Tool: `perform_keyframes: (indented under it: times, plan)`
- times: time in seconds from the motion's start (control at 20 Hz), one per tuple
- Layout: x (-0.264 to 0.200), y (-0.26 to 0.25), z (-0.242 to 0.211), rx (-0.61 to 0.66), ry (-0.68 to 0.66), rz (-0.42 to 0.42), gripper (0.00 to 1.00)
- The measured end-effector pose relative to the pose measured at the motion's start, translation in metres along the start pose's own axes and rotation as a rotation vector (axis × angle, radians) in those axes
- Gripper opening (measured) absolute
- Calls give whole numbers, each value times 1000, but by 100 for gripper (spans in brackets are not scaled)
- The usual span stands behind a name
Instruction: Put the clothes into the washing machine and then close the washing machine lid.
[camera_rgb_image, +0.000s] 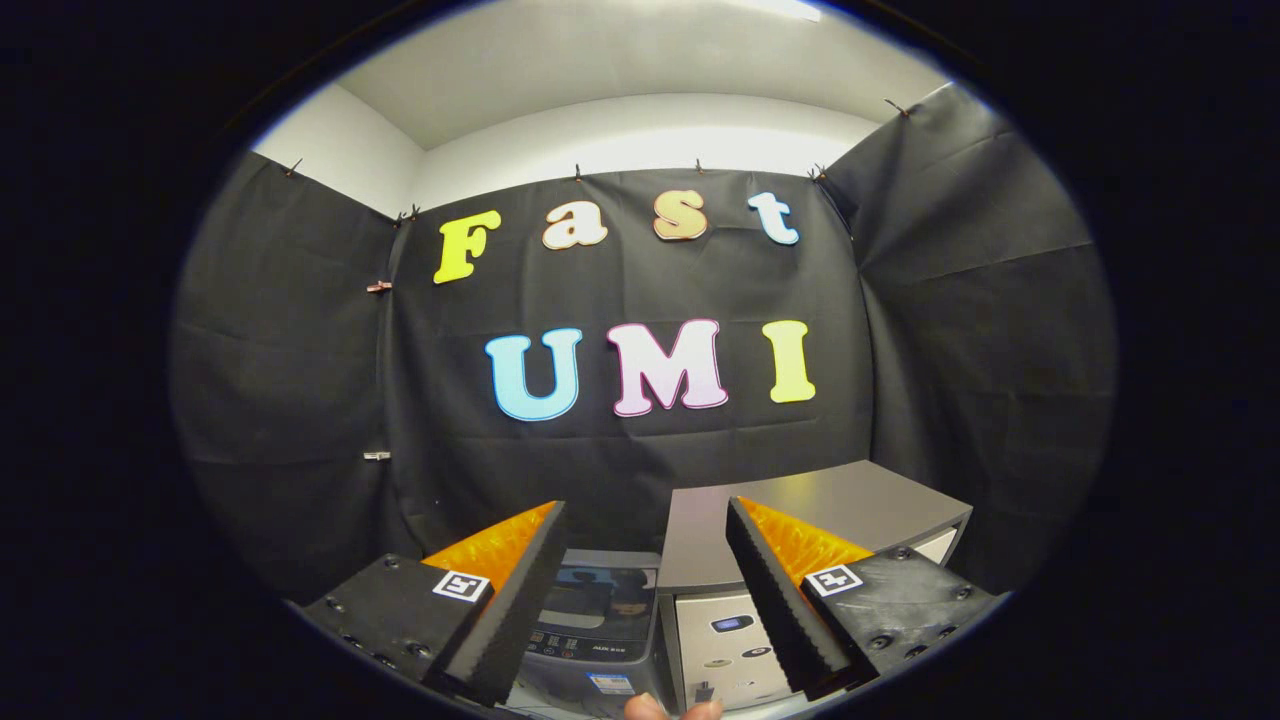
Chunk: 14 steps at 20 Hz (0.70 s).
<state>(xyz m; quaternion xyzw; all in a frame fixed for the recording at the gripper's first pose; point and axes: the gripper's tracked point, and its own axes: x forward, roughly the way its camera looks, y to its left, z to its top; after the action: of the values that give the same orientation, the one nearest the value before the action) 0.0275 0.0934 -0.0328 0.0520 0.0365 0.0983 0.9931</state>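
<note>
A small top-loading washing machine (598, 625) sits low in the scene, seen between the two fingers of the hand-held gripper (645, 600) and a little beyond them. Its dark, glossy lid (608, 590) lies flat and closed on top, with a paler front panel below it that carries a small sticker, too small to make out. Touching or just beside the machine's right side stands a grey box-shaped cabinet (800, 510), taller than the machine, with a flat top and a lighter front face bearing a small display and a few buttons. The right finger crosses in front of that cabinet; the left finger crosses the machine's left edge. The hand-held gripper is spread wide, its fingers (510, 610) well apart and holding nothing, hovering above and in front of the washer. At the very bottom, between the fingers, the tips of a person's fingers (672, 709) peek into sight. Behind everything hangs the booth's black cloth wall (300, 380), clipped up along its top edge, with pale wall and ceiling (620, 70) above. No clothing can be made out.
</note>
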Motion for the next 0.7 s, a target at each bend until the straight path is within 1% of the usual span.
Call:
perform_keyframes:
  times: [0.7]
  plan:
    - [0, 5, 10, -10, -10, -6, 99]
